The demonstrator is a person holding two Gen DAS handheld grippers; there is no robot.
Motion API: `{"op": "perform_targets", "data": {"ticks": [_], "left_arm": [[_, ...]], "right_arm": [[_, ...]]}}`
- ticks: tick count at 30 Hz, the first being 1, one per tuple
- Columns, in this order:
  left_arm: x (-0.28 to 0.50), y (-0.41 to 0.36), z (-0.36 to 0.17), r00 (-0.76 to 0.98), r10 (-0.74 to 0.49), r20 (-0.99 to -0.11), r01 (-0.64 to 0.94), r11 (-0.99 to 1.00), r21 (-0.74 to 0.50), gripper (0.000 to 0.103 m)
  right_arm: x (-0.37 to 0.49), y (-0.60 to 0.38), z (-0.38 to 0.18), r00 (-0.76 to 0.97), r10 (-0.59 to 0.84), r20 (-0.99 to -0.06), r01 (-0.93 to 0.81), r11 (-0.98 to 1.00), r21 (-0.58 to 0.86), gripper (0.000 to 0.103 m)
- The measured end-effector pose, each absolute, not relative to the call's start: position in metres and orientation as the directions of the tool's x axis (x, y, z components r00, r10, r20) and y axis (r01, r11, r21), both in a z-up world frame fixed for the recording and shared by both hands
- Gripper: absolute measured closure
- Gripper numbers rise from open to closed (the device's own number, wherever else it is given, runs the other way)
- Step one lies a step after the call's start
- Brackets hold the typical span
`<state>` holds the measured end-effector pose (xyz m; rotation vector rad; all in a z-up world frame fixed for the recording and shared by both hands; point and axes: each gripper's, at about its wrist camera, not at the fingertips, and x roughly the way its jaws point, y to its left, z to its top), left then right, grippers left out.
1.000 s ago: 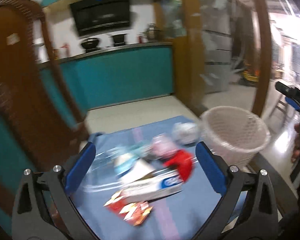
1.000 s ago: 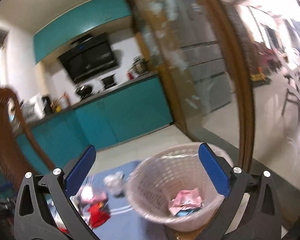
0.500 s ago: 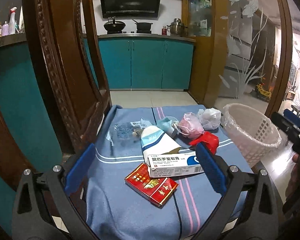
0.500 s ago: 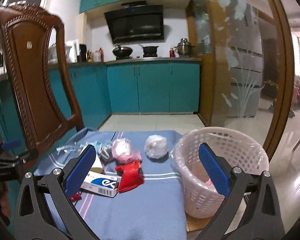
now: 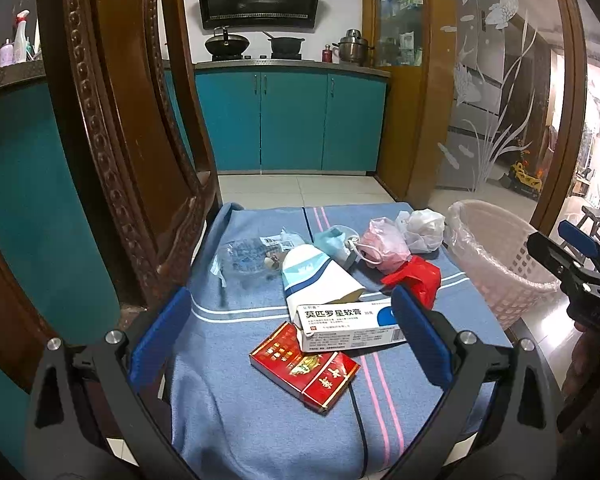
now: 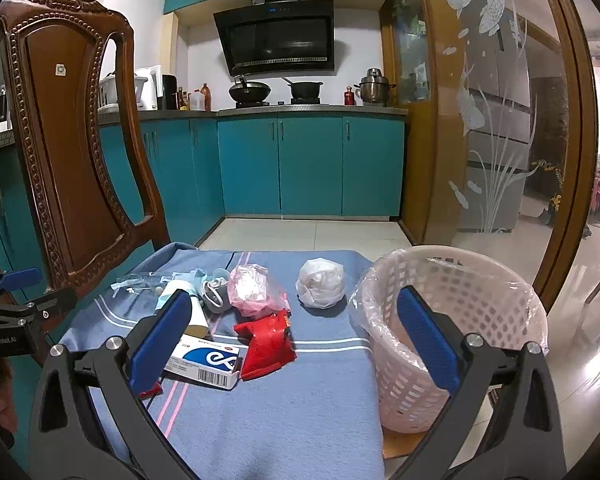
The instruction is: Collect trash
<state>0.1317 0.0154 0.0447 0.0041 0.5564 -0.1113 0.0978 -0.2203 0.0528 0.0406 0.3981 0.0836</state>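
Note:
Trash lies on a blue cloth: a red cigarette pack, a white medicine box, a red wrapper, a pink bag, a white bag ball, a paper cup and clear plastic. A pink-white basket with a liner stands at the right. My left gripper is open above the cigarette pack and box. My right gripper is open, hovering between the red wrapper and the basket. Nothing is held.
A carved wooden chair back rises at the left of the cloth. Teal kitchen cabinets stand beyond a tiled floor. A frosted glass partition is at the right. The other gripper shows at the left view's right edge.
Both views have swung down and steadied on the cloth from a blurred, tilted look. The trash and basket stay in place. Both grippers remain open.

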Motion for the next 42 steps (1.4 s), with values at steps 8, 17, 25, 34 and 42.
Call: {"op": "perform_targets", "data": {"ticks": [8,17,25,34,42], "left_arm": [[0.131,0.009,0.044,0.839,-0.109,-0.532,0.114,0.993,-0.023,0.003],[0.149,-0.002,0.016,0.727,-0.205,-0.655,0.23,0.972,-0.05,0.004],[0.169,-0.025,-0.047,0.582,-0.142,-0.801,0.462,0.868,0.182,0.004],[0.203,-0.011,-0.061,0.506,-0.207,-0.837,0.478,0.875,0.073,0.004],[0.202,-0.009,-0.063,0.473,-0.23,-0.85,0.47,0.882,0.023,0.006]], "right_arm": [[0.097,-0.227,0.052,0.919,0.08,-0.386,-0.062,0.996,0.06,0.003],[0.097,-0.227,0.053,0.918,0.082,-0.388,-0.063,0.996,0.062,0.003],[0.099,-0.23,0.052,0.909,0.086,-0.407,-0.065,0.996,0.067,0.003],[0.102,-0.225,0.048,0.901,0.096,-0.424,-0.081,0.995,0.054,0.003],[0.111,-0.217,0.038,0.871,0.14,-0.471,-0.13,0.99,0.052,0.003]]}}
